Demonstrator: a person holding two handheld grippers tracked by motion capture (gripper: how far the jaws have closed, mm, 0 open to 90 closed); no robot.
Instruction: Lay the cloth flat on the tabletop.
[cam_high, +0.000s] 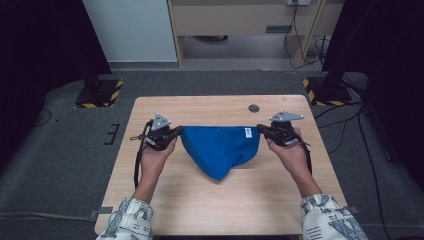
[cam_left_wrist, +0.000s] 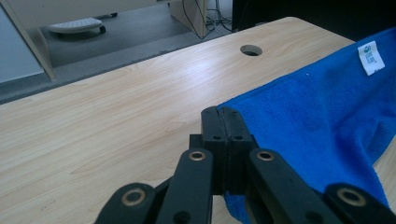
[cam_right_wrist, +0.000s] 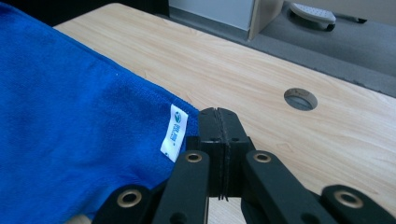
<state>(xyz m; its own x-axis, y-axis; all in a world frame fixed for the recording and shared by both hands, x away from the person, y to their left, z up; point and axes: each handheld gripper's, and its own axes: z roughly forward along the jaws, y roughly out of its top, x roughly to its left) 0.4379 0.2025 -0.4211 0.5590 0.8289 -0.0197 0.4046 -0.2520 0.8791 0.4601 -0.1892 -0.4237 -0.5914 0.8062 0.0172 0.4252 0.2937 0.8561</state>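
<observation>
Key relation: the blue towel (cam_high: 220, 149) hangs between my two tongs, its top edge stretched side to side, equally near both hands.
Left tongs (cam_high: 178, 131): pressed together, pinching the towel's left top corner.
Right tongs (cam_high: 261, 129): pressed together, pinching the corner by the white label (cam_right_wrist: 173, 132).
Towel's place: sagging to a point touching the table (cam_high: 150, 200).

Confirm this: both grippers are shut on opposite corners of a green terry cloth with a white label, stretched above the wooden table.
Wrong colour. The terry cloth is blue, not green, as the high view shows. The left gripper and right gripper are indeed shut on its opposite corners, above the wooden table.
</observation>
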